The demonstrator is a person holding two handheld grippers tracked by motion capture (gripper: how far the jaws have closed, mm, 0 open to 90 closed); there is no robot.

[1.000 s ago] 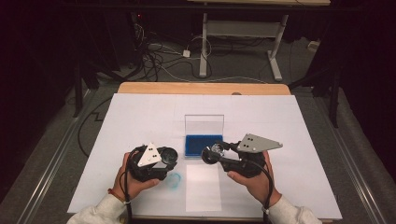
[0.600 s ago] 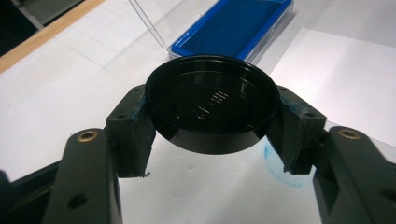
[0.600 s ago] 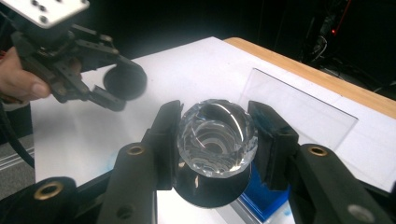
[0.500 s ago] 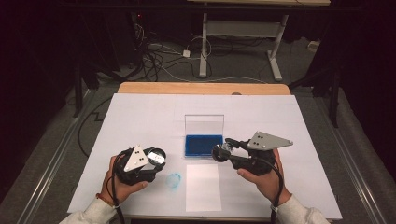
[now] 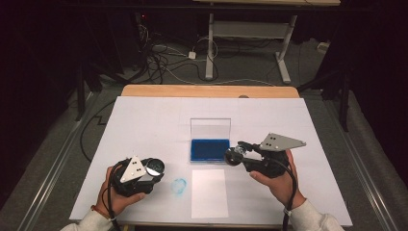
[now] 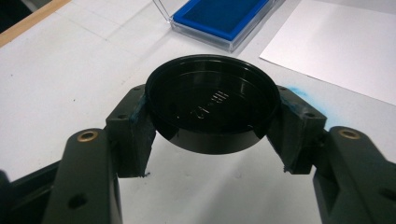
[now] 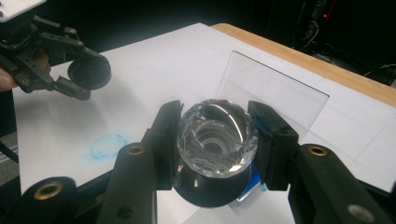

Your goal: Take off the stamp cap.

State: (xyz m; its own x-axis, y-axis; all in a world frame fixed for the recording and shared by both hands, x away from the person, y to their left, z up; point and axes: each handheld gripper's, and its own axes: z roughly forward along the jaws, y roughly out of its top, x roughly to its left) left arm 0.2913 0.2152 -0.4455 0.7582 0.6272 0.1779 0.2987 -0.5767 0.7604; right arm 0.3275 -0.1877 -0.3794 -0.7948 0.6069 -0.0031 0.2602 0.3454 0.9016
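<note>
My left gripper (image 5: 155, 168) is shut on a round black cap (image 6: 212, 109), held low over the table's front left with its hollow side up. My right gripper (image 5: 234, 156) is shut on a stamp (image 7: 218, 135) with a clear faceted top and a black base, hanging at the right edge of the blue ink pad (image 5: 210, 149). The pad's clear lid (image 5: 210, 129) stands upright behind it. In the right gripper view, the left gripper (image 7: 79, 77) with the cap (image 7: 88, 72) shows at the upper left.
A white sheet of paper (image 5: 210, 192) lies in front of the ink pad. A blue ink smudge (image 5: 179, 186) marks the white table cover (image 5: 144, 120) between the cap and the sheet. The wooden table edge (image 5: 207, 90) runs along the back.
The two grippers have drawn apart: the left one with the cap moved left toward the person, the right one with the stamp moved right.
</note>
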